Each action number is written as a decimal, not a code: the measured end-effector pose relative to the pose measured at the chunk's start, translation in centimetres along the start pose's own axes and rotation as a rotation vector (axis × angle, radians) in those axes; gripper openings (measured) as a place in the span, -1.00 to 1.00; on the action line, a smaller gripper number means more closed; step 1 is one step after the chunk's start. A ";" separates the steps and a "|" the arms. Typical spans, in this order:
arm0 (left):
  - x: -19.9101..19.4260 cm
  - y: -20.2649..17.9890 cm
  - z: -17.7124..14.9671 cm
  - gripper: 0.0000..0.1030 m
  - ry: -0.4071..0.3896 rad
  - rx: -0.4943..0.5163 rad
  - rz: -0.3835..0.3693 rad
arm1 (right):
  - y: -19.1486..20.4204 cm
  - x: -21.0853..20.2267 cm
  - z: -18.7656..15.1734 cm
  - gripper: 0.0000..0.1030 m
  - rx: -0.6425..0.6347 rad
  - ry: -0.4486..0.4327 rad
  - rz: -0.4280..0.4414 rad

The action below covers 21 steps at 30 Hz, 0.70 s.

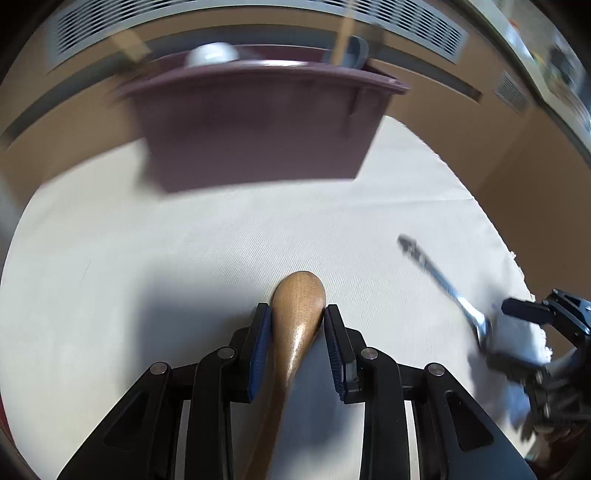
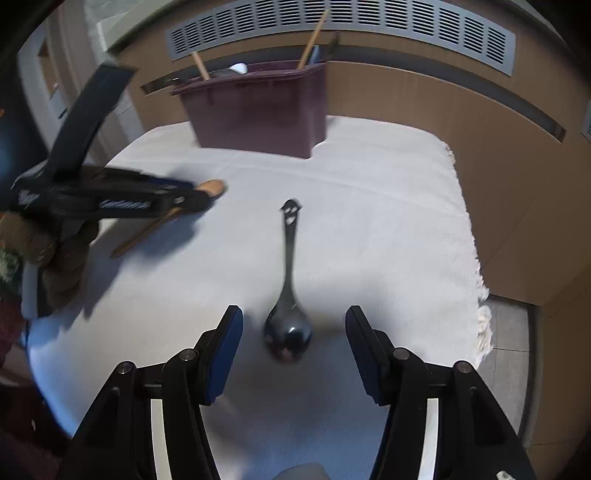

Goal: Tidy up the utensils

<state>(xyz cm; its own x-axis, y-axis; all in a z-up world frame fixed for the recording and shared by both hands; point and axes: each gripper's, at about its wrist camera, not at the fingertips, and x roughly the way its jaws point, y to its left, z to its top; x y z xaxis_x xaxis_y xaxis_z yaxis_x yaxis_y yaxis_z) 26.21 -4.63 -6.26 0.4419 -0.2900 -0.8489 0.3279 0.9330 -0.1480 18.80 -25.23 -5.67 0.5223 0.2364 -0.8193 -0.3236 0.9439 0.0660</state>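
My left gripper [image 1: 298,314] is shut on a wooden spoon [image 1: 295,325], bowl end forward, held above the white cloth; it also shows in the right wrist view [image 2: 212,186]. A dark purple utensil bin [image 1: 258,125] stands ahead, with wooden handles and a white piece sticking out of it. My right gripper [image 2: 293,325] is open, its fingers either side of the bowl of a shiny metal spoon [image 2: 290,295] that lies on the cloth with its handle toward the bin [image 2: 262,110]. In the left wrist view the metal spoon [image 1: 443,284] lies at the right.
A white fringed cloth [image 2: 388,221] covers the table. A brown wall with a grey vent grille [image 2: 369,22] runs behind the bin. The cloth's fringed edge [image 2: 484,325] is at the right, with floor beyond.
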 end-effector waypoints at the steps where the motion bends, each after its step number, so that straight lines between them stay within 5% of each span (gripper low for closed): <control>1: -0.8 0.5 -0.9 -0.41 -0.015 -0.026 0.007 | 0.1 -0.1 -0.2 0.04 -0.004 -0.003 -0.004; 10: -3.9 2.5 -4.7 -0.41 -0.075 -0.098 0.007 | 1.2 2.3 3.5 -0.60 -0.031 0.008 -0.028; 15: -3.9 2.4 -4.3 -0.41 -0.092 -0.118 -0.017 | 1.8 5.2 5.3 -0.62 -0.059 0.097 -0.075; 21: -5.3 3.3 -4.2 -0.41 -0.149 -0.163 -0.045 | 1.8 4.3 5.2 -0.87 -0.031 0.071 -0.067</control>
<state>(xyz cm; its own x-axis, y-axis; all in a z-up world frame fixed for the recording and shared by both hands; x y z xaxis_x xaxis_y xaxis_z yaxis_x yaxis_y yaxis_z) 21.46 0.87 -4.42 0.5525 -0.3494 -0.7567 0.2161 0.9369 -0.2748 24.55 -21.35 -6.14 0.4866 0.1550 -0.8597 -0.3149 0.9491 -0.0072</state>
